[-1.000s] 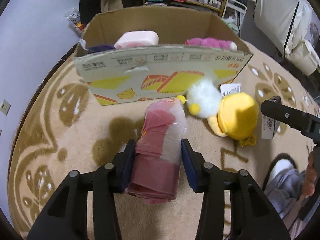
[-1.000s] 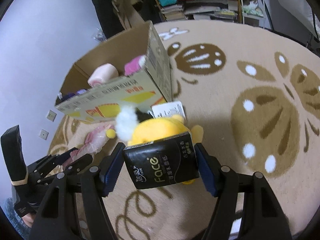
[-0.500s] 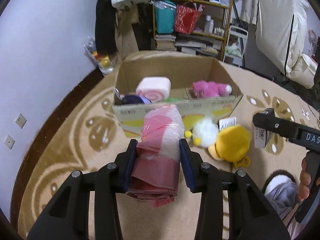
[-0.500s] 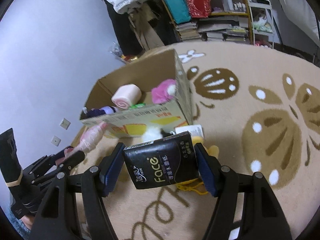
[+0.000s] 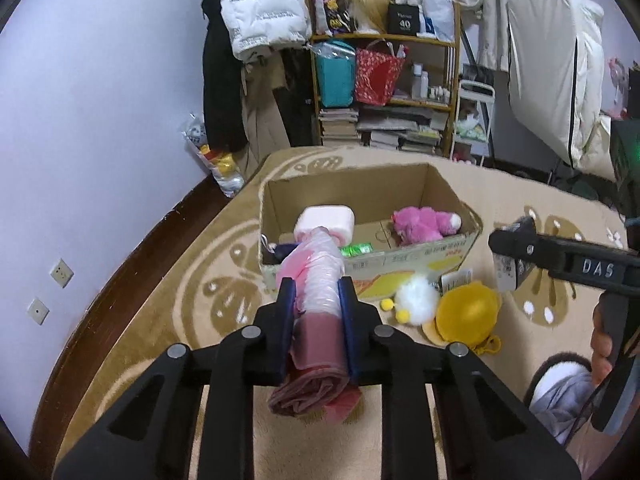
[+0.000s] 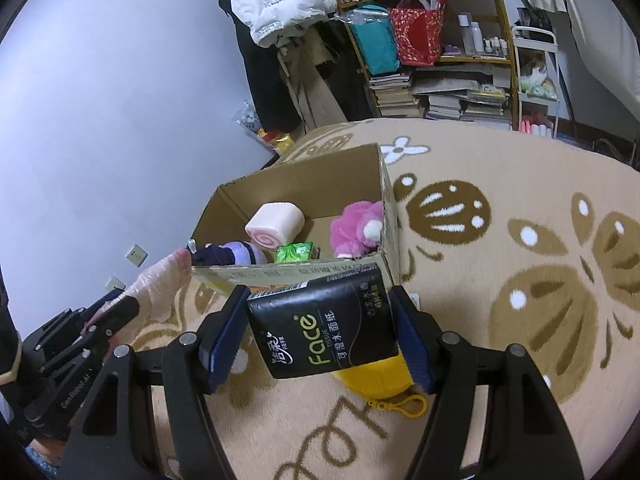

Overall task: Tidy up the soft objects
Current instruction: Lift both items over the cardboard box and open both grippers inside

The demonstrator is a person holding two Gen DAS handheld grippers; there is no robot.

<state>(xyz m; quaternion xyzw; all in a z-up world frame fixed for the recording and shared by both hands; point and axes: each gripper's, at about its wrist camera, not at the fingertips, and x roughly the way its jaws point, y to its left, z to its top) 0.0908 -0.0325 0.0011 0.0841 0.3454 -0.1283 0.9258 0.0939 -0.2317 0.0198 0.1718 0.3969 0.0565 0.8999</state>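
My left gripper is shut on a pink roll of plastic bags and holds it in the air in front of the open cardboard box. My right gripper is shut on a black Face tissue pack, also raised near the box. The box holds a pink swiss-roll cushion, a pink plush, a green packet and a dark purple item. A yellow plush with a white pompom lies on the rug by the box.
The tan patterned rug covers the floor. A cluttered shelf with bags and books stands behind the box, coats hang at the wall. A slippered foot is at lower right. Wall sockets are at left.
Both grippers have risen well above the rug with their loads. The box interior and the shelf behind it have come into view. The yellow plush stays on the rug.
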